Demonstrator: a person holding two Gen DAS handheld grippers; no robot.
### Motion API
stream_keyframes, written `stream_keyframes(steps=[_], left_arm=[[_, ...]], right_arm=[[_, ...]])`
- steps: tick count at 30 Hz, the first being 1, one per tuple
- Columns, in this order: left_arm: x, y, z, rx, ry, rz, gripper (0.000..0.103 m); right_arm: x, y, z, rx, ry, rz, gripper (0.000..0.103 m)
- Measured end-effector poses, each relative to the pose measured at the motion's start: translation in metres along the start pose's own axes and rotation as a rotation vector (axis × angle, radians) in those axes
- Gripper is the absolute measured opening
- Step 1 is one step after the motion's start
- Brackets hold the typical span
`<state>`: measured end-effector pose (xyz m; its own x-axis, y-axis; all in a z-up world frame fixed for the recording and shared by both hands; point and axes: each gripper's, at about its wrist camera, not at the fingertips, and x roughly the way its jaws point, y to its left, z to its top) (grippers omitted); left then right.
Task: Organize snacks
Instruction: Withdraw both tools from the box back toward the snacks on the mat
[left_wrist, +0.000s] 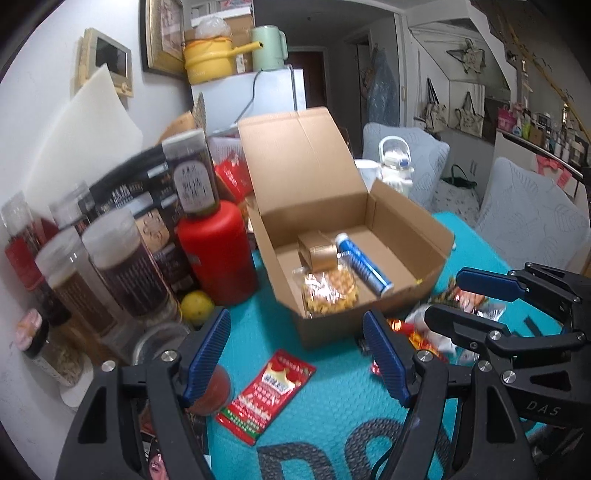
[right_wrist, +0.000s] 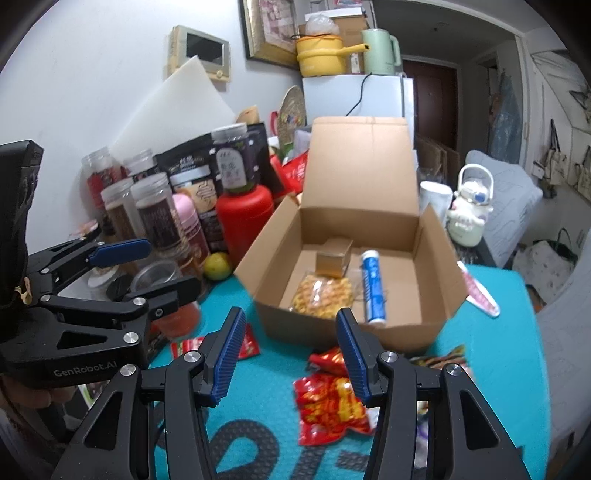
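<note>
Cardboard, plain and brown: the open box (left_wrist: 369, 236) stands at twelve o'clock from both grippers on the teal mat (left_wrist: 332, 398), lid flap upright, presumably so snacks can drop straight in. Already inside lie a yellow snack bag (left_wrist: 330, 291), a small gold carton (left_wrist: 319, 253) and a blue tube (left_wrist: 364, 264). The left gripper (left_wrist: 295, 360) hangs with jaws apart and empty; a red sachet (left_wrist: 266, 395) lies on the mat just below the gap. The right gripper (right_wrist: 291, 356), jaws apart too, holds nothing above a red-and-yellow packet (right_wrist: 332, 406) at five o'clock. Only the right view shows a pink-and-white packet (right_wrist: 480, 295) beside the box at three o'clock.
</note>
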<state>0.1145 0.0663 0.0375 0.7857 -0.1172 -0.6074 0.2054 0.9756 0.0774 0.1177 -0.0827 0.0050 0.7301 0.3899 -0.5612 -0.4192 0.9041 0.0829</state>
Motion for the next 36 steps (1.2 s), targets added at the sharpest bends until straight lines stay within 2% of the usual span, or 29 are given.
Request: stream_keyframes(steps=[6, 12, 16, 20, 27, 34, 36], left_arm=[[0.017, 0.005, -0.022, 0.013, 0.055, -0.047, 0.074], [0.032, 0.008, -0.044, 0.065, 0.079, -0.039, 0.074], [0.048, 0.013, -0.057, 0.048, 0.120, -0.084, 0.074], [0.062, 0.016, -0.068, 0.054, 0.148, -0.064, 0.074], [0.089, 0.023, -0.084, 0.050, 0.194, -0.053, 0.074], [0.119, 0.027, -0.085, 0.068, 0.238, -0.046, 0.074], [0.122, 0.020, -0.086, 0.100, 0.235, -0.059, 0.074]], right_arm=[[0.015, 0.006, -0.018, 0.005, 0.031, 0.030, 0.051], [0.030, 0.012, -0.038, 0.006, 0.074, 0.027, 0.051], [0.036, 0.014, -0.048, 0.018, 0.090, 0.044, 0.051], [0.043, 0.016, -0.056, 0.023, 0.099, 0.039, 0.056], [0.058, 0.019, -0.064, 0.017, 0.138, 0.068, 0.056], [0.071, 0.021, -0.063, -0.008, 0.158, 0.088, 0.061], [0.074, 0.020, -0.061, -0.006, 0.166, 0.090, 0.064]])
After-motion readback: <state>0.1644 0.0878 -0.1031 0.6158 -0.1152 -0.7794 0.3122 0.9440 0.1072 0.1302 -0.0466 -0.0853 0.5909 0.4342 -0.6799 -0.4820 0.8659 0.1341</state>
